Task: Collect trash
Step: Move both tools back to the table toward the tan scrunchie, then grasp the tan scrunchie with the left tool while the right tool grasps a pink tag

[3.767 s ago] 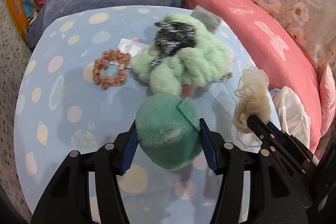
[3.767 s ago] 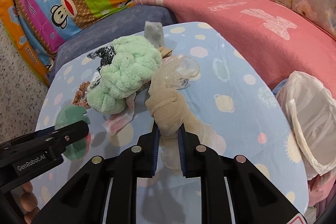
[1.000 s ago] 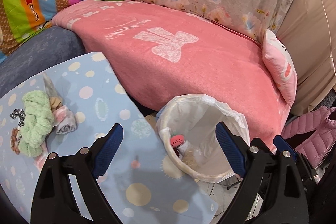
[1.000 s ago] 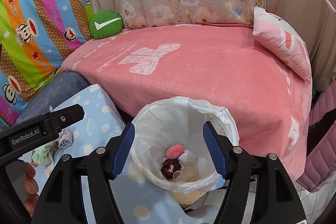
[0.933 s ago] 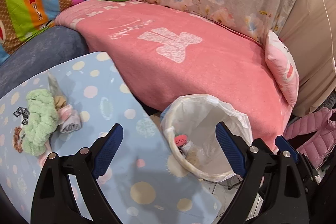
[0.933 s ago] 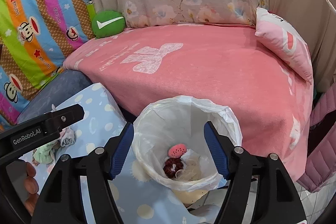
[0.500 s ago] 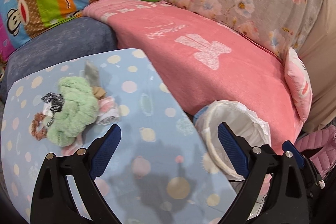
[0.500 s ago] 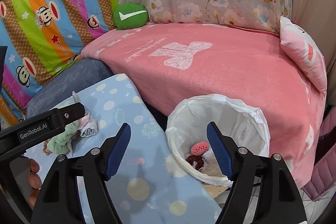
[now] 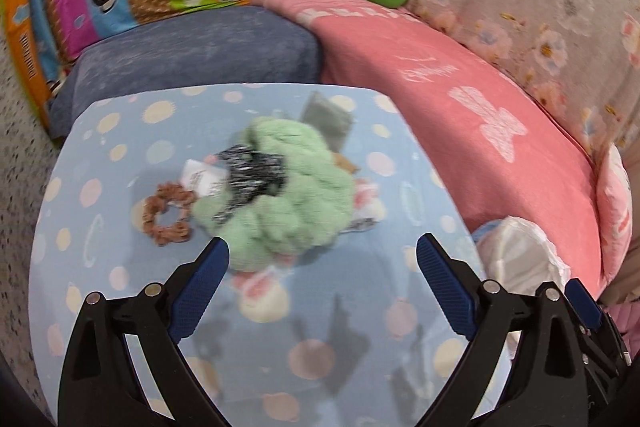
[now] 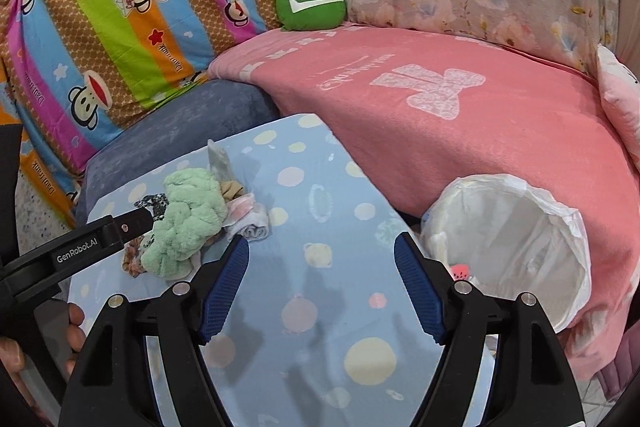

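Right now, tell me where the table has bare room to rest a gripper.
The table is bare across its near half, in front of both grippers, and along its right side between the green fluffy cloth and the bin. A narrower bare strip lies left of the brown scrunchie. It is crowded mid-table, where small items cluster around the cloth.

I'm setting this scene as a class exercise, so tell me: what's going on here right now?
A person is clearing odds and ends off a spotted blue table with tongs in each hand. Both the left tongs and right tongs are open and empty, pointed toward the pile that is left: a fluffy green scrunchie, a black patterned one, a brown one and some small cloth bits. The lined bin beside the table already holds a few items.
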The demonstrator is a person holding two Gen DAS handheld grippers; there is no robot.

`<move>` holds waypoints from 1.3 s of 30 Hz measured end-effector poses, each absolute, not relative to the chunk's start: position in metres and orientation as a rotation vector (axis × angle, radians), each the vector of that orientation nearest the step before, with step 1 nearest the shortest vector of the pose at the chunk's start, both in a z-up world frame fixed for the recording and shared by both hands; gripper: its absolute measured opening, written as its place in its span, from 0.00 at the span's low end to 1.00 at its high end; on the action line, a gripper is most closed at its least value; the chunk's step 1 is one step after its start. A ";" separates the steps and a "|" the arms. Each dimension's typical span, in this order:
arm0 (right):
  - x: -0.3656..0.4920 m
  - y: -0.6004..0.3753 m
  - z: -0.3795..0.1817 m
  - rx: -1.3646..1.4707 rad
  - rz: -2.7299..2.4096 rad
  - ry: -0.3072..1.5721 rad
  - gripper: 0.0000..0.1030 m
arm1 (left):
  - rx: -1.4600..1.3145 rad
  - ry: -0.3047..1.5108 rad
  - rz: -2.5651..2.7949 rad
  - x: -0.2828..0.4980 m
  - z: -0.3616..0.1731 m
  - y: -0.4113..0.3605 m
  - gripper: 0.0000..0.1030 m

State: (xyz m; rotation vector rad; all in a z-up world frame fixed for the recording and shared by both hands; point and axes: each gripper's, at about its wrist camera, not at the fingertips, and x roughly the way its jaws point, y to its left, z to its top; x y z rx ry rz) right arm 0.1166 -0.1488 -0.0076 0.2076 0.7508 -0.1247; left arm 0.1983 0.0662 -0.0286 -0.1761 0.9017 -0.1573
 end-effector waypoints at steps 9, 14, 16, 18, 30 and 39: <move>0.158 -0.085 -0.033 0.183 -0.019 0.814 0.70 | -0.224 0.941 -0.012 0.219 -0.063 0.154 0.88; 0.180 -0.056 -0.052 0.161 0.023 0.852 0.70 | -0.242 0.976 0.066 0.239 -0.086 0.196 0.87; 0.187 -0.046 -0.062 0.162 0.041 0.874 0.70 | -0.258 0.997 0.082 0.248 -0.096 0.211 0.85; 0.193 -0.037 -0.070 0.158 0.054 0.890 0.70 | -0.274 1.013 0.080 0.255 -0.104 0.219 0.81; 0.213 -0.006 -0.136 0.139 0.096 1.017 0.55 | -0.285 1.130 -0.002 0.282 -0.152 0.215 0.48; 0.232 -0.005 -0.159 0.221 0.154 1.049 0.20 | -0.273 1.147 -0.027 0.285 -0.161 0.207 0.09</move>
